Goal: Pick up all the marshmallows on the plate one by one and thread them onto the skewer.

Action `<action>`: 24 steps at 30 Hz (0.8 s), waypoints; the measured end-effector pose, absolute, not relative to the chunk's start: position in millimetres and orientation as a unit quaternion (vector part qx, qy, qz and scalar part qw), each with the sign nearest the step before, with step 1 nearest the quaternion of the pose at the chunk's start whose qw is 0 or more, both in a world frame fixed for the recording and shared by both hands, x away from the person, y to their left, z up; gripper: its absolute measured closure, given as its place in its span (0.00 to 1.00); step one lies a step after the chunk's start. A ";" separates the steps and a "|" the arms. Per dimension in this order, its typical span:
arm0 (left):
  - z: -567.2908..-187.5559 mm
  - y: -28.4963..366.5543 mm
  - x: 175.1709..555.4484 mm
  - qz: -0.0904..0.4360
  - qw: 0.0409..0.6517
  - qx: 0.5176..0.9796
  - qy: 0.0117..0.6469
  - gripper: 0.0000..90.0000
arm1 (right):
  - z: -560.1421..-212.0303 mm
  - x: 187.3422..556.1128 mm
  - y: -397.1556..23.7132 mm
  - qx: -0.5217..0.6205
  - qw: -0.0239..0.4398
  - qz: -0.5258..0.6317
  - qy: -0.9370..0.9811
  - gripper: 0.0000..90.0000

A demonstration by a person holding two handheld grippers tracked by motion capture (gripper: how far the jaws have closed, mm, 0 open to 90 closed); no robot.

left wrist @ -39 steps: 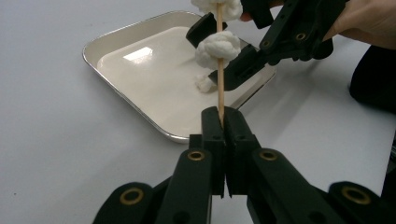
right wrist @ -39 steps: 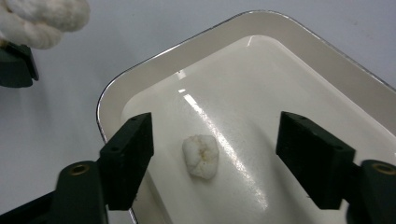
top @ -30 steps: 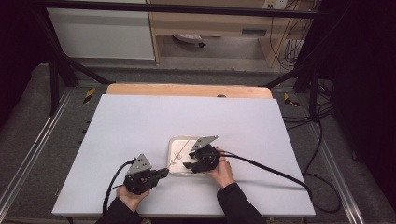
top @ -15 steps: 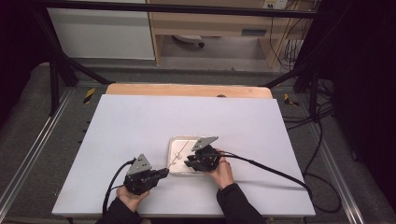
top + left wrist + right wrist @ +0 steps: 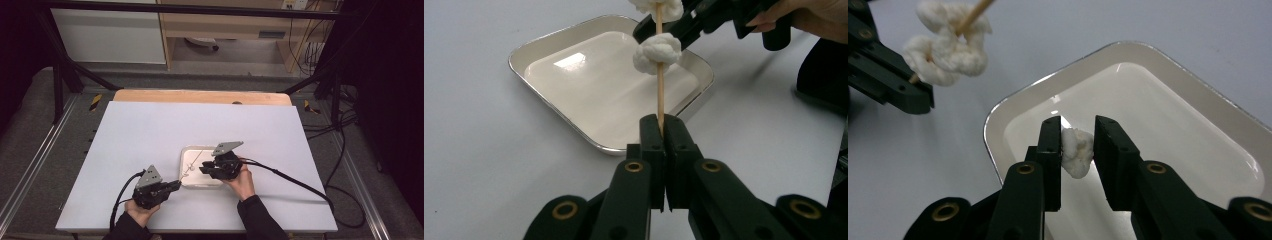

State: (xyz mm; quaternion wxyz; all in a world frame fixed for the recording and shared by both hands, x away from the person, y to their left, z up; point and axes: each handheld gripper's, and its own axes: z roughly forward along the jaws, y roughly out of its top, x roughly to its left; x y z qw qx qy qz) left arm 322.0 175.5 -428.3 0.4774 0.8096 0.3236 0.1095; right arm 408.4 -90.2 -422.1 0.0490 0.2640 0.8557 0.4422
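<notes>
Left tool (image 5: 664, 131) clamping tight on the lower end of a wooden skewer (image 5: 658, 75), two white puffy pieces (image 5: 657, 51) threaded higher up, slanting above the near rim of the white tray (image 5: 574, 122). Right tool (image 5: 1077, 145), jaws just closing, pinching another white piece (image 5: 1076, 150) over the tray. Tray sitting on the white bench (image 5: 150, 130).

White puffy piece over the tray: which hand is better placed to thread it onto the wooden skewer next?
Right. Its tool already pinches the white puffy piece over the white rectangular tray; the left tool is clamped on the thin wooden skewer.
</notes>
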 end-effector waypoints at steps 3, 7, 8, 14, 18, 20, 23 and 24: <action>-428.3 175.2 321.7 0.108 0.477 0.810 0.322 0.98 | -416.2 408.5 -100.5 0.272 0.042 0.462 0.843 0.82; -428.4 174.1 321.5 0.107 0.477 0.811 0.320 0.98 | -409.9 406.8 -112.8 0.282 0.036 0.481 0.829 0.83; -428.5 173.8 321.4 0.106 0.478 0.812 0.319 0.98 | -408.4 406.6 -115.7 0.284 0.034 0.483 0.828 0.83; -428.4 172.1 320.0 0.106 0.479 0.814 0.312 0.98 | -398.1 405.5 -132.3 0.297 0.026 0.510 0.807 0.83; -428.4 170.9 319.4 0.106 0.479 0.815 0.309 0.98 | -389.5 405.4 -141.5 0.301 0.025 0.528 0.794 0.83; -428.6 170.5 319.3 0.106 0.478 0.816 0.307 0.98 | -385.2 405.6 -145.0 0.303 0.024 0.536 0.788 0.83; -428.5 170.2 319.0 0.106 0.479 0.816 0.307 0.98 | -379.4 406.5 -148.8 0.304 0.022 0.550 0.778 0.82; -428.4 170.1 318.8 0.106 0.479 0.816 0.307 0.98 | -377.9 406.8 -149.7 0.306 0.021 0.554 0.774 0.82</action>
